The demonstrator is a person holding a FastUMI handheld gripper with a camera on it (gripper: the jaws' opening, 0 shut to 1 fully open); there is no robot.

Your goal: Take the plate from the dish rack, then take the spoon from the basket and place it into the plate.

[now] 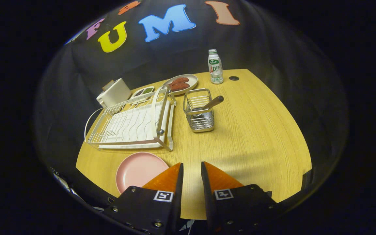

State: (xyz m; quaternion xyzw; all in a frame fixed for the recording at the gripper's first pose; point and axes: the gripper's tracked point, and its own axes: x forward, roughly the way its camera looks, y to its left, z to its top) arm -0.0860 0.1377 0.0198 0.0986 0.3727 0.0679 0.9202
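Note:
A pink plate lies flat on the wooden table, in front of the white wire dish rack and just left of my left finger. The rack holds no dishes. To the right of the rack stands a metal wire basket, and a spoon leans in it with its brown handle sticking up to the right. My gripper hovers over the table's near edge, well short of the basket. Its fingers stand a narrow gap apart with nothing between them.
Behind the rack sit a white toaster-like box, a small tray with green food and a plate of sausages. A white bottle stands at the far edge next to a cable hole. Bare tabletop stretches right of the basket.

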